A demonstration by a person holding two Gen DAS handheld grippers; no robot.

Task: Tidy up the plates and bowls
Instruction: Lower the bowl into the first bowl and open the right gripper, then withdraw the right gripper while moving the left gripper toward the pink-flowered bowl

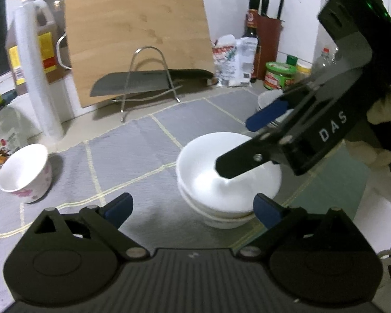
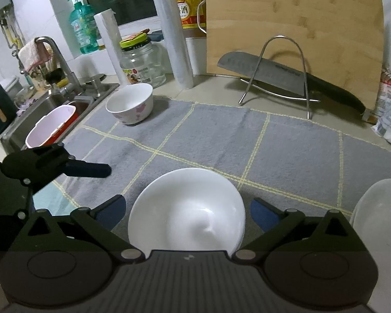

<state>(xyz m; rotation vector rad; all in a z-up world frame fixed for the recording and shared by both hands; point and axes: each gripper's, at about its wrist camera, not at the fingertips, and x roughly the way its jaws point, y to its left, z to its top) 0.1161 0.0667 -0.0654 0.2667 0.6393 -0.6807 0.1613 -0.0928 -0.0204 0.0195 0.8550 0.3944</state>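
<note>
— Two jaws, and neither has anything in it. Why?

— Both are released on purpose. My left gripper (image 1: 194,211) stands wide, its blue pads (image 1: 120,208) to either side of empty air just short of the stack of white bowls (image 1: 229,180). My right gripper (image 1: 250,140) hangs over that same stack, one finger above the top bowl's hollow, the other past the far rim. From its own camera the top bowl sits between its pads with a sliver of gap on each side, so I judge nothing is pinched.

— Where is the stack, then?

— On the grey checked mat (image 2: 221,135), toward its near edge, nested and level. The mat keeps the bowls from sliding on the counter, which is why I gather them there.

— What remains?

— A floral bowl (image 2: 130,104) stands alone at the mat's far corner, beside the sink (image 2: 109,87), well apart from the stack. It is narrower and deeper than the white ones, so I think it should go on top or stand by itself. More white dishes (image 1: 269,99) sit behind my right gripper; I cannot tell whether they are plates or bowls.

— And the next move?

— Probably my left side fetches the floral bowl, being nearer it. The cleaver (image 2: 260,70) on its wire rack (image 2: 303,60) against the cutting board (image 2: 299,20) lies away from that path, so I would keep clear of it.
</note>
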